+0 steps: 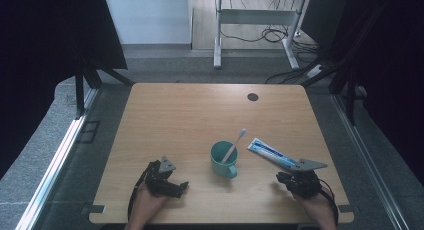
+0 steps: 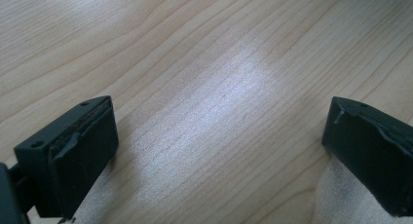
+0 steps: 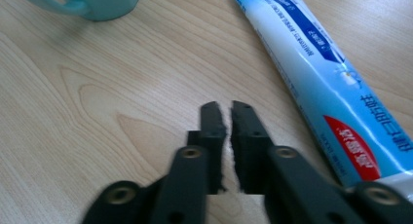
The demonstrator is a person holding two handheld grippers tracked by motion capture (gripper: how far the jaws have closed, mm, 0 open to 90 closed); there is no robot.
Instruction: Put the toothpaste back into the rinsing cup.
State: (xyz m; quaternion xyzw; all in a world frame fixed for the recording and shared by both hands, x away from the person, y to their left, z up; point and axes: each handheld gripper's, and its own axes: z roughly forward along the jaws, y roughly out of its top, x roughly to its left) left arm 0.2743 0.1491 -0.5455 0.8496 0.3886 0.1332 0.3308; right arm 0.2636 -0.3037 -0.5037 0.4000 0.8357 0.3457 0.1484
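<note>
Right gripper (image 3: 225, 109) closed, empty, beside toothpaste tube (image 3: 311, 73); left gripper (image 2: 219, 136) wide apart. Next probably: reopen, straddle tube.

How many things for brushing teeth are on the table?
3: a teal cup near the table's middle, a toothbrush standing inside it, and a toothpaste tube lying just to its right, beside the right gripper.

Surface (image 1: 175, 115): pale wood-grain laminate, smooth, faint sheen under the light.
Mug (image 1: 223, 159): teal, smooth, glossy, plastic or glazed ware.
Toothbrush (image 1: 235, 144): white plastic.
Toothpaste tube (image 3: 316, 73): glossy printed plastic film, blue and white.
Right gripper (image 3: 224, 118) and left gripper (image 2: 219, 136): matt black plastic fingers (image 3: 213, 121), pads rough-edged.
</note>
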